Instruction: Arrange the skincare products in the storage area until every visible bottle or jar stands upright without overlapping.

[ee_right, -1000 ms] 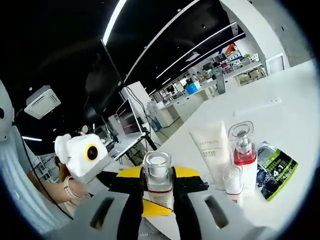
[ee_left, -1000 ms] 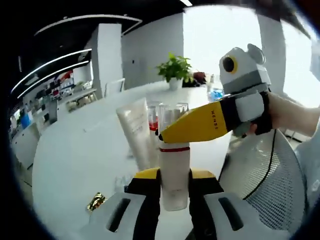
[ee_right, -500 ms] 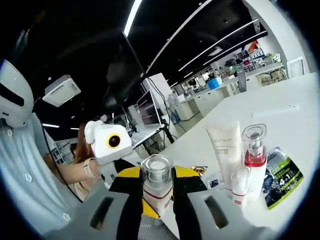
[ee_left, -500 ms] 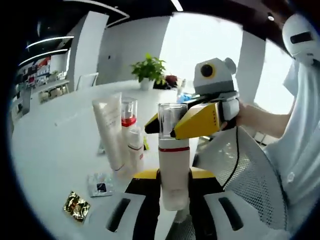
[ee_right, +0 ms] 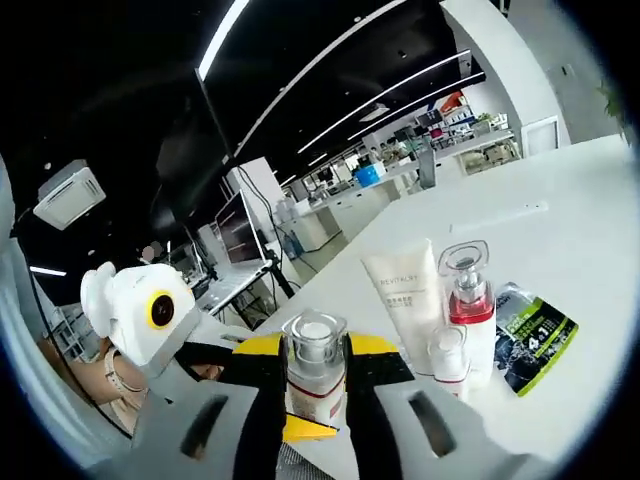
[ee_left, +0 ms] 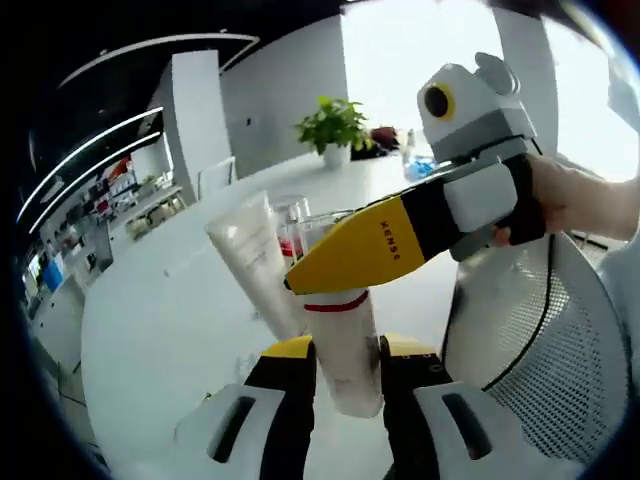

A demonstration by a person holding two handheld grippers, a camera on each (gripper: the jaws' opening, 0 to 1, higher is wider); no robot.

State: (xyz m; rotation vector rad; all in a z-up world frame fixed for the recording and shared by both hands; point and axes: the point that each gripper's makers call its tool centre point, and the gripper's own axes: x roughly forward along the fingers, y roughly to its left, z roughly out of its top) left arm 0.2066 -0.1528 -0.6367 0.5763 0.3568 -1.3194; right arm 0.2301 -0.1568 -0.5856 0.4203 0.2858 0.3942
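Bottle (ee_left: 343, 345) with a red band stands between the left gripper's (ee_left: 345, 385) jaws, clamped at its lower body, above the white table (ee_left: 150, 320). Its clear cap (ee_right: 314, 343) is hidden in the left gripper view behind the right gripper (ee_right: 312, 385), whose jaws close on that cap. A tube (ee_right: 404, 296) and pump bottle (ee_right: 467, 305) stand upright beside a green sachet (ee_right: 527, 335).

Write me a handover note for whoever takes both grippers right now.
Left gripper: shut on the frosted bottle, held upright above the table.
Right gripper: shut on that bottle's clear cap.
Standing on the table: white tube, red-collared pump bottle, small clear-capped bottle in front of it. A green sachet lies beside them.
Left: set the held bottle upright near the group, clear of the others.
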